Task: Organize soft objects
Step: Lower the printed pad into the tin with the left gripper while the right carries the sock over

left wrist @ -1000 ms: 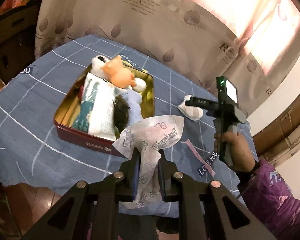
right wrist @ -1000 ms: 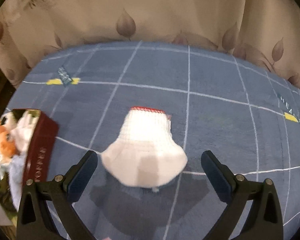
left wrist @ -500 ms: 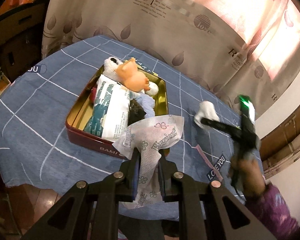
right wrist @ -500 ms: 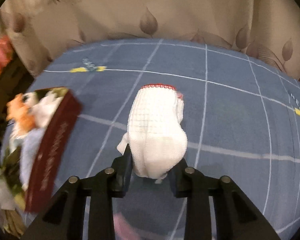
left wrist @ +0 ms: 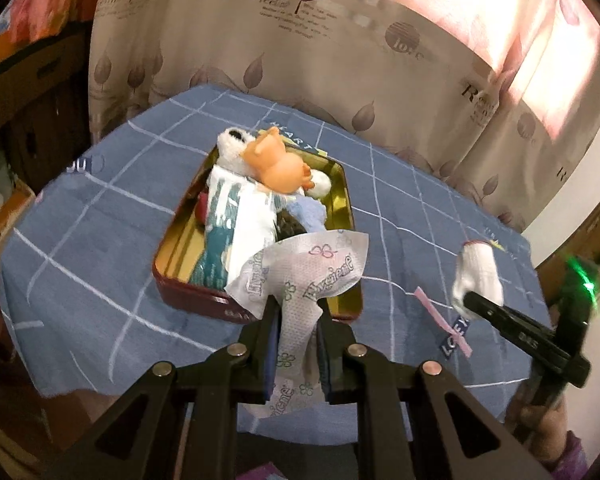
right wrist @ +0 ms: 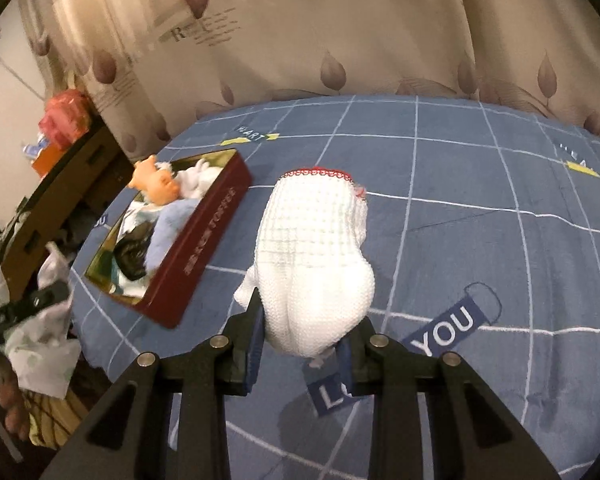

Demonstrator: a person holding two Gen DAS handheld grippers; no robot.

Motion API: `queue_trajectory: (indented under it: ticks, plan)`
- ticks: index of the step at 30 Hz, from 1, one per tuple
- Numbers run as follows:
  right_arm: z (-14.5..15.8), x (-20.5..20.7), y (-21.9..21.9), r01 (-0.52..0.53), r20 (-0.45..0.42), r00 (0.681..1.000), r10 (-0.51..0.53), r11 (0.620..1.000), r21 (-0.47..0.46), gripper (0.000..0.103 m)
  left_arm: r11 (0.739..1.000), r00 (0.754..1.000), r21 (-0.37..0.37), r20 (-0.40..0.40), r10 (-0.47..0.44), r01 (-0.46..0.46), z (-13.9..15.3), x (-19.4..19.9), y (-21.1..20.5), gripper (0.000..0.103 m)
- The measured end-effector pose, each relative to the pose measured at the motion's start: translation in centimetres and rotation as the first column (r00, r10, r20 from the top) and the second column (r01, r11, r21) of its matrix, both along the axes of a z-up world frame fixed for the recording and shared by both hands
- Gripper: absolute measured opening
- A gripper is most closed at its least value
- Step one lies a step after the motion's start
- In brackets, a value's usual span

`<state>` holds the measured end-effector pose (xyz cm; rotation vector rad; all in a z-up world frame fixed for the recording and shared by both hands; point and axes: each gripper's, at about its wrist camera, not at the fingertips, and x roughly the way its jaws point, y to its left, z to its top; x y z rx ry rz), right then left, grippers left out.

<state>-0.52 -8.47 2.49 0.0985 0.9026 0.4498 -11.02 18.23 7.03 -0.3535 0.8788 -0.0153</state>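
A red tin with a gold inside (left wrist: pixel 342 196) stands on the blue checked tablecloth (left wrist: pixel 100 240); it holds an orange plush toy (left wrist: pixel 278 166), a white plush, a tissue pack (left wrist: pixel 236 228) and a blue cloth. My left gripper (left wrist: pixel 294 320) is shut on a white printed wrapper (left wrist: pixel 312 268), held above the tin's near edge. My right gripper (right wrist: pixel 304 344) is shut on a white knitted sock with red trim (right wrist: pixel 316 256), lifted above the cloth to the right of the tin (right wrist: pixel 208 248). The sock also shows in the left wrist view (left wrist: pixel 478 276).
A pink strip (left wrist: pixel 440 320) lies on the cloth by a "LOVE YOU" print (right wrist: pixel 444 330). A leaf-patterned curtain (left wrist: pixel 340 40) hangs behind the table. Brown cabinets with clutter (right wrist: pixel 60 168) stand to the left. The table's front edge drops off near me.
My right gripper shut on the white sock and lifted it off the cloth, pulling back and up. My left gripper kept the wrapper and drifted slightly over the tin's near edge.
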Motion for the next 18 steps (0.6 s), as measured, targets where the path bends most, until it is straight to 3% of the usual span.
queue_trajectory:
  ticks: [10, 18]
  plan:
    - [0.8, -0.9, -0.1, -0.014, 0.020, 1.000, 0.014, 1.000, 0.019, 0.028, 0.991, 0.997, 0.115, 0.026, -0.068, 0.065, 1.0, 5.8, -0.8, 0.016]
    - [0.2, -0.2, -0.9, -0.002, -0.003, 1.000, 0.002, 1.000, 0.020, 0.029, 0.972, 0.986, 0.170, -0.031, -0.161, 0.164, -1.3, 11.5, -3.2, 0.016]
